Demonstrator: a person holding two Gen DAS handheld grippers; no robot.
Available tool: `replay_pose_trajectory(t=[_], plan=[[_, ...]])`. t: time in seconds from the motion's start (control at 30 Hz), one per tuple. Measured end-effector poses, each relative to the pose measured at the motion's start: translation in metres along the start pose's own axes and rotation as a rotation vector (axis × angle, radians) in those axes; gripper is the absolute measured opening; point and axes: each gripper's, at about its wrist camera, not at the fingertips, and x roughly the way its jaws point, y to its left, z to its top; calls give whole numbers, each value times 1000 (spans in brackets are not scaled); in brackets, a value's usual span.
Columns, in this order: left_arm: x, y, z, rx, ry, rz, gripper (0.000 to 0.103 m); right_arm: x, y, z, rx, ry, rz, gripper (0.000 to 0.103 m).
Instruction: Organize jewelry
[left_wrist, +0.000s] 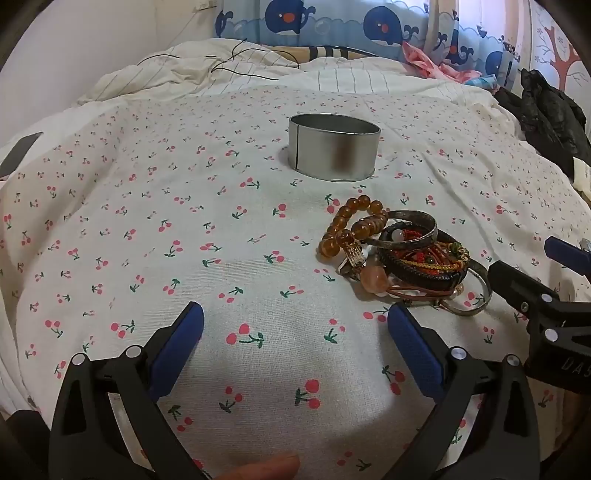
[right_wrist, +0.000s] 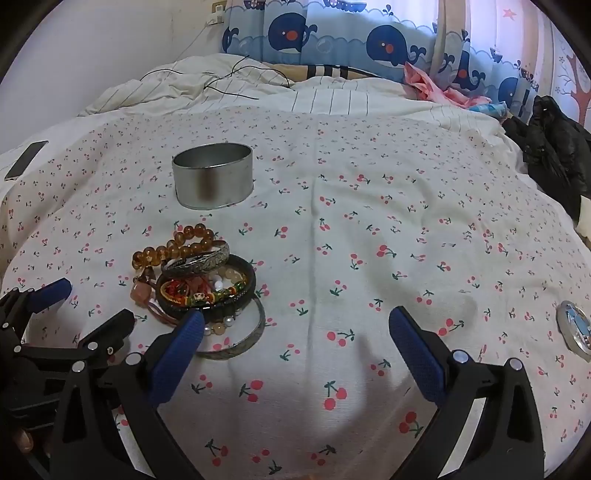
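Note:
A round open metal tin (left_wrist: 334, 147) stands on the cherry-print bedspread; it also shows in the right wrist view (right_wrist: 213, 176). In front of it lies a pile of jewelry (left_wrist: 402, 251): an amber bead bracelet (left_wrist: 351, 223), a silver bangle (right_wrist: 201, 261), a black bracelet with coloured cords (right_wrist: 207, 290) and a thin bangle (right_wrist: 243, 338). My left gripper (left_wrist: 295, 325) is open and empty, just left of the pile. My right gripper (right_wrist: 295, 328) is open and empty, its left finger (right_wrist: 184, 339) at the pile's near edge. The right gripper also shows in the left wrist view (left_wrist: 524, 273).
The tin's lid (right_wrist: 576, 328) lies on the bedspread at the right. A phone (right_wrist: 27, 158) lies at the left edge. Black clothing (right_wrist: 554, 147) is heaped at the right. Black cords (left_wrist: 236, 66) lie on the crumpled quilt at the back.

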Motion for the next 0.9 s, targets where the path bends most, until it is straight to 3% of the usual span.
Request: replay_pose_trajectory(t=[0.9], plan=[[0, 1, 0, 0, 1, -3, 96, 3, 1, -1, 0, 6, 3, 96]])
